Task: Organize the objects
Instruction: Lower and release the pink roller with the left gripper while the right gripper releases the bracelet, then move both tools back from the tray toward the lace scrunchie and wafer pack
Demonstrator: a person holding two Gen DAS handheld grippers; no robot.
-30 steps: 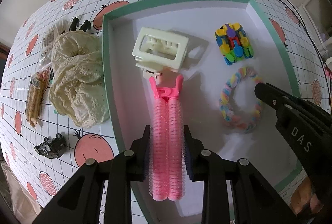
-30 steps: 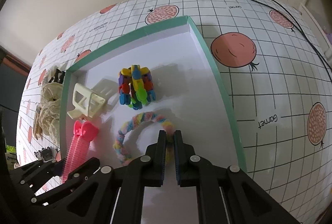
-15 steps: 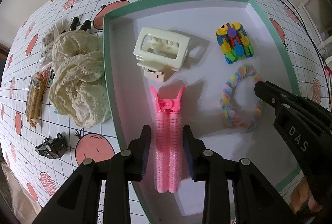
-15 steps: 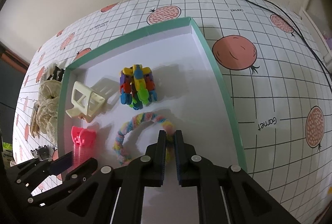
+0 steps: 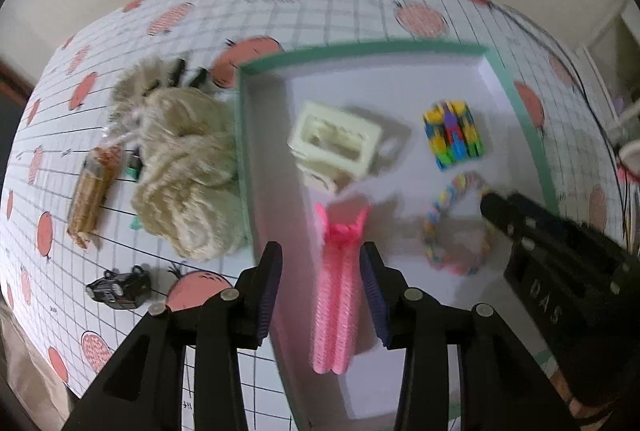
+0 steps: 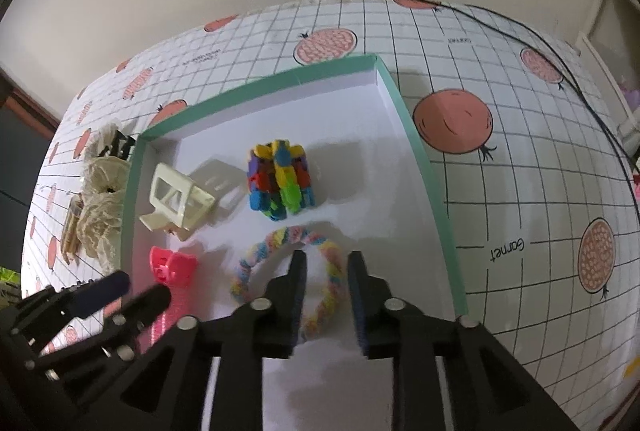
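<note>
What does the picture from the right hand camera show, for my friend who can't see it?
The right tool hangs open over a pastel braided hair ring lying in a white tray with a green rim. The tray also holds a cream claw clip, a colourful block toy and a pink hair roller. The left tool is at lower left.

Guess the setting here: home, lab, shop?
Likely a home table: a pomegranate-print tablecloth, a green-rimmed tray of hair accessories such as a cream claw clip, and a plain wall behind.
</note>
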